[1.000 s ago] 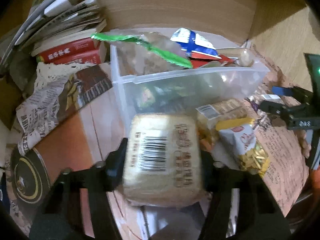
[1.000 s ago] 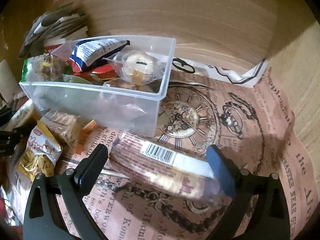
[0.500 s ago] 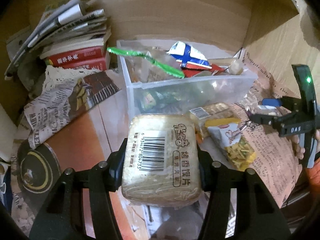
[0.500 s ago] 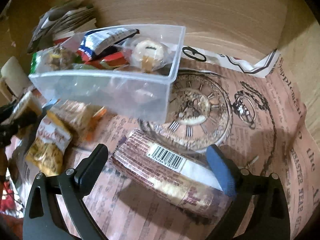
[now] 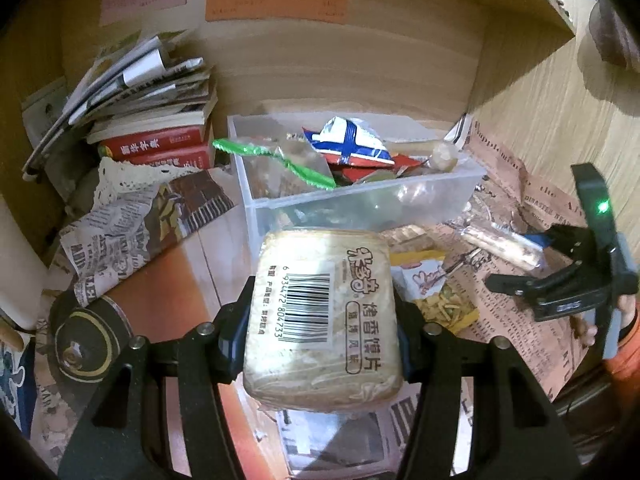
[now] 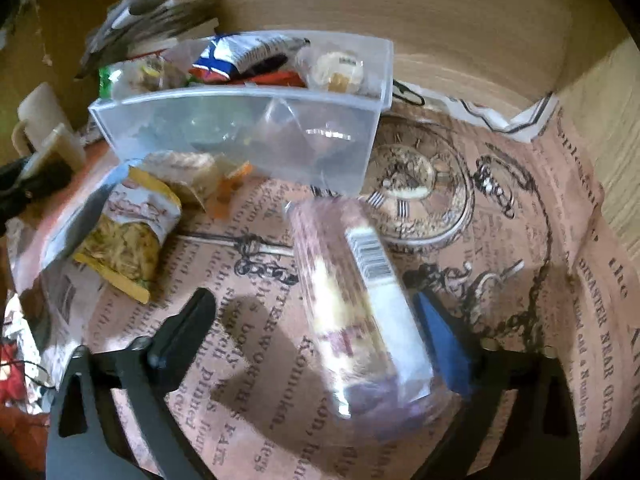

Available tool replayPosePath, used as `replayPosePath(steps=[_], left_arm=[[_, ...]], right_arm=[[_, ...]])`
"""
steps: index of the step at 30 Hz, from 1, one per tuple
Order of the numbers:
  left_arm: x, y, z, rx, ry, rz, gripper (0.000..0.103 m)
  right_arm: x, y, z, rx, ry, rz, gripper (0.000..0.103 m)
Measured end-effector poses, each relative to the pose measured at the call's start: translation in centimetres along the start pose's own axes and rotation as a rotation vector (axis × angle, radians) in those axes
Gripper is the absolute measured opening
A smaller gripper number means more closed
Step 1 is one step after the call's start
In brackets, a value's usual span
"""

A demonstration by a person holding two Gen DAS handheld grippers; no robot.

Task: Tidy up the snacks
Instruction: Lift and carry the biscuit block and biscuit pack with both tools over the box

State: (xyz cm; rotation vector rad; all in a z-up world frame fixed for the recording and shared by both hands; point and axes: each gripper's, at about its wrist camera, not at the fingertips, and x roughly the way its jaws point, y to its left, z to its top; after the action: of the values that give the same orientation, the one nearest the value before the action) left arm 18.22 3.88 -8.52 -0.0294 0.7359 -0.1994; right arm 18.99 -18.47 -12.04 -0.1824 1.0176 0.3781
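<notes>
With the left gripper (image 5: 322, 332) clamping the bread-slice packet (image 5: 320, 316), the right gripper's (image 6: 316, 320) closing, still-wide jaws risked nudging the biscuit pack (image 6: 360, 312) askew.

Warm, dim light. Glare streaks the bin's (image 6: 240, 136) front wall; below it the wrapped roll (image 6: 360, 312) smears with motion blur, shadows beside it. Fisheye bending darkens every corner.

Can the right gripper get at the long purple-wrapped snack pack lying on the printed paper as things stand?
Probably yes. The right gripper already straddles the long purple-wrapped snack pack, its jaws having just been closing; the blue pad is near it, the other pad is apart from it, and nothing lies across it.
</notes>
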Motion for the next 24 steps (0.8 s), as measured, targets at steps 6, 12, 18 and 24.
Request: replayPosePath(steps=[6, 12, 18, 24], left_arm=[[-0.8, -0.4, 1.0, 0.0, -0.042, 0.0, 0.056], [-1.6, -0.6, 2.4, -0.004, -0.09, -0.013, 0.056], [-2.7, -1.0, 4.2, 0.006, -0.142, -0.009, 0.056], [-3.4, -1.1, 6.2, 0.008, -0.187, -0.003, 0.056]], right_arm=[[-0.1, 0.5, 0.7, 0.011, -0.05, -0.034, 0.046], [-1.0, 0.3, 1.1, 0.003, -0.093, -0.091, 0.043], [-3.8, -0.1, 1.5, 0.024, -0.157, -0.082, 0.043], [-6.7, -0.1, 2.5, 0.022, -0.244, -0.099, 0.043]])
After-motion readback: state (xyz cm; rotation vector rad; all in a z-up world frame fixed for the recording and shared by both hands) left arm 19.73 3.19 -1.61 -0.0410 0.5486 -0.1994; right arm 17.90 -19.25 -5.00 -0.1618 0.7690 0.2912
